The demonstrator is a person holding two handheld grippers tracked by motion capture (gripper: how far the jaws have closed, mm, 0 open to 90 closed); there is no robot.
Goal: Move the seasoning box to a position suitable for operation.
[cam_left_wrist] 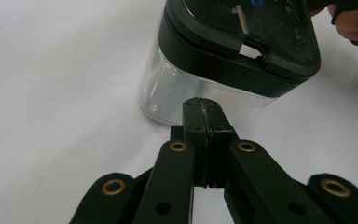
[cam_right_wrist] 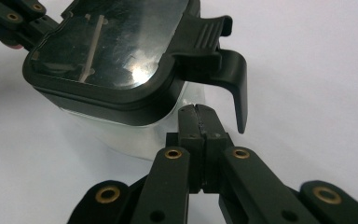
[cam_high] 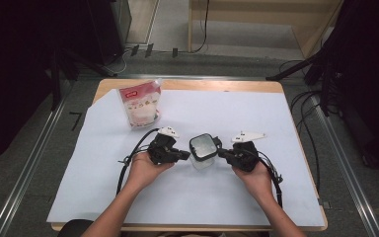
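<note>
the pouch standing near the far left corner carries a red label patch at its top and small printed pictures below it, but the writing is too small to read. it stands well apart from the work, with nothing between it and the hands. a white sheet covers most of the wooden surface, and cables lie on the floor beyond the far edge. the clear container with its black-rimmed lid sits on the sheet at the middle, between the two hands. in the right gripper view a ribbed black latch sticks out from the lid and hangs down the side nearest the camera. the left tongs point in from the left, pressed together with nothing between them, their tips right up against the container's clear wall in the left gripper view. the right tongs come in from the opposite side, also pressed together and empty, tips just beside the wall under the lid rim. both forearms reach in from the near edge, each hand wrapped around its gripper body, tongs held low and about level, aimed at each other across the container.
</note>
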